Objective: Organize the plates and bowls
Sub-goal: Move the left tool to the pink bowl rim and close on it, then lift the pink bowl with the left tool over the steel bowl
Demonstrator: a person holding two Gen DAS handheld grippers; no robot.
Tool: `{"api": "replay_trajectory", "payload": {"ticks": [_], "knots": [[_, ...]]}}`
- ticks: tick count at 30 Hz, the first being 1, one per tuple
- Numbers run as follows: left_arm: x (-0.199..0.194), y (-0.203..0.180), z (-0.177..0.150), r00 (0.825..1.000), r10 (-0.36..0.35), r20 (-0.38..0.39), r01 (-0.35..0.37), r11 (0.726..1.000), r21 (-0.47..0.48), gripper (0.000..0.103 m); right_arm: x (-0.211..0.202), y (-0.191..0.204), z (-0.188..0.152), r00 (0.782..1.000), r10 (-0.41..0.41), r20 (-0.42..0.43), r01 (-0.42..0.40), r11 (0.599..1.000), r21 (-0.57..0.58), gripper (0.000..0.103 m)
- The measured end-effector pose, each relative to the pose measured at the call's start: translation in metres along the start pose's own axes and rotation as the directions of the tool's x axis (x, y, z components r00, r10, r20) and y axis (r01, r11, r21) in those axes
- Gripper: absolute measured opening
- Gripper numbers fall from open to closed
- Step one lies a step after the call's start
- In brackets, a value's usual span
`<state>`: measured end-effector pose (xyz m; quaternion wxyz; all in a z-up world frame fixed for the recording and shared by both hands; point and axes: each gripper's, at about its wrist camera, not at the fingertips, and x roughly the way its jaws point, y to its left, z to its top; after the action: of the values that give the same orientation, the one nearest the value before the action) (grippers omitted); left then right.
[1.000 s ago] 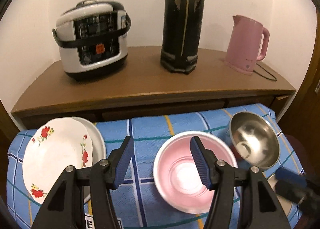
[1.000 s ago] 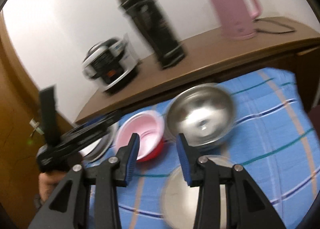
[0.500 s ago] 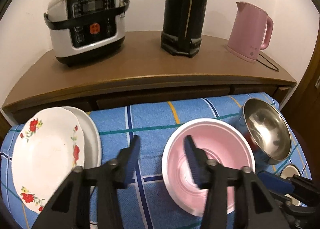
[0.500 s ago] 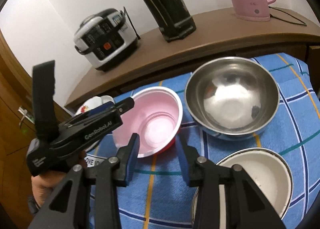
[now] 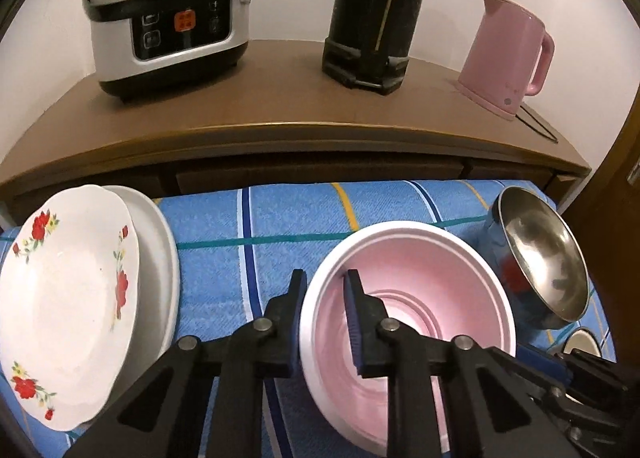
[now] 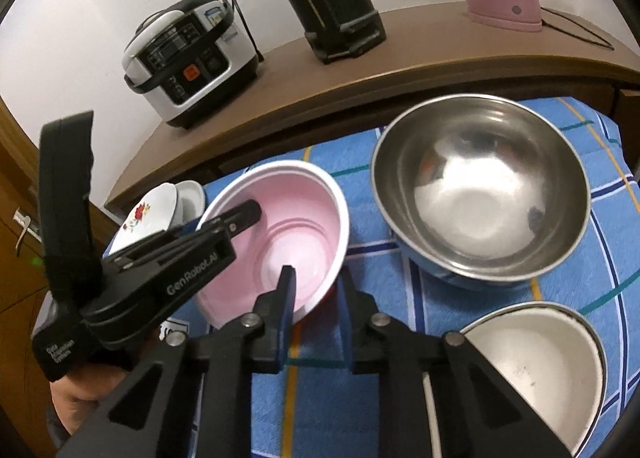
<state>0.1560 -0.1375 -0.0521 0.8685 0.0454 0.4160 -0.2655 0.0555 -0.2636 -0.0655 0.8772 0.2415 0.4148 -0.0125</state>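
Pink plastic bowl with white rim (image 5: 412, 322) is gripped on the blue checked cloth (image 5: 280, 218): the left gripper (image 5: 325, 322) is clamped across its near-left rim, one finger inside, one outside. The right gripper (image 6: 314, 298) straddles the opposite rim; whether contact is made cannot be told, presumably for support. Just beside stand the stainless steel bowl (image 6: 480, 186) and white enamel bowl (image 6: 536, 370), likely nesting targets. Farther left, the floral white plate (image 5: 68, 290) is stacked on a plain white plate (image 5: 160, 242).
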Motion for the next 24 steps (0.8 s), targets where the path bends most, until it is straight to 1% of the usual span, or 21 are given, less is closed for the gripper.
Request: {"api": "replay_trajectory", "payload": {"ticks": [4,7,17,20,24], "knots": [[-0.006,-0.001,-0.002,1.000,0.016,0.019,-0.016,1.000,-0.008,0.019,0.001,0.000,0.000,1.000,-0.010,0.006,0.010,1.000,-0.003,0.018],[-0.016,-0.005,-0.003,0.999,0.029,0.039,-0.028,1.000,-0.005,0.019,-0.002,0.000,0.000,1.000,0.006,0.018,-0.006,1.000,0.002,0.017],[-0.057,-0.029,0.002,0.994,0.020,0.104,-0.022,1.000,0.017,0.019,-0.049,0.002,-0.004,0.992,0.032,0.118,-0.031,0.999,-0.013,0.016],[-0.067,-0.041,0.002,0.993,0.014,0.120,-0.018,0.999,0.033,0.018,-0.064,-0.004,-0.005,0.987,0.055,0.150,-0.055,0.998,-0.006,0.016],[-0.071,-0.058,0.003,0.992,0.006,0.127,-0.013,0.998,0.057,0.019,-0.081,-0.015,-0.005,0.980,0.046,0.192,-0.047,0.999,0.004,0.015]]}}
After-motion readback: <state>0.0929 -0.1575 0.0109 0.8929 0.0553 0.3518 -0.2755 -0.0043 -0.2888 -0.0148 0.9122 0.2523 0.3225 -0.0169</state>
